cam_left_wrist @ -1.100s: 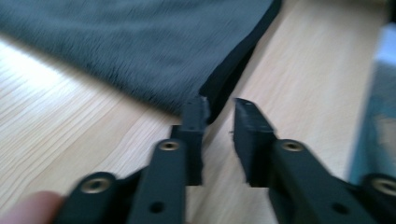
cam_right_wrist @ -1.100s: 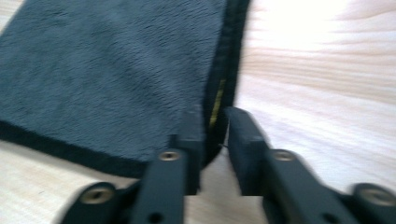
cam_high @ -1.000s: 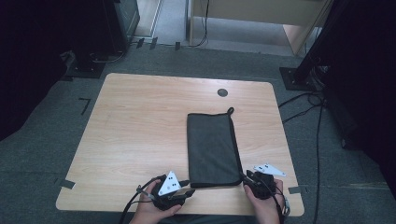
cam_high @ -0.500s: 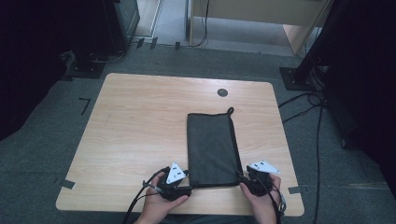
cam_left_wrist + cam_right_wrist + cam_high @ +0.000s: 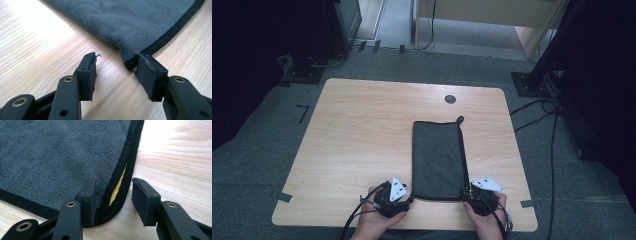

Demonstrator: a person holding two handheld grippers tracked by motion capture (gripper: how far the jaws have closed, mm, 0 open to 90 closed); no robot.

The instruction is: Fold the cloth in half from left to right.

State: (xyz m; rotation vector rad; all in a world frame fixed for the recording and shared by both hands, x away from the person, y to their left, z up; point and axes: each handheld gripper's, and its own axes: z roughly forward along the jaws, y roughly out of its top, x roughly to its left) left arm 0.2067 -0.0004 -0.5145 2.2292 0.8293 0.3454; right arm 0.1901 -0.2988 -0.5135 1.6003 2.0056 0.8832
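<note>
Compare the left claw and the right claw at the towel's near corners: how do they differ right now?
The left claw has bare table between its jaws, with the dark grey towel corner at its right jaw; the right claw straddles its corner, hem between the jaws, one jaw over the cloth. A yellow strip shows at the right claw's corner, none at the left claw's. Both stand open, jaws just closing somewhat, neither pinching yet.

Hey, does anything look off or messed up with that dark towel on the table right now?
Mostly tidy: the folded towel lies flat on the table. One oddity: at its near right corner, a yellow strip peeks from between the layers beside the black edging. No damage visible.
</note>
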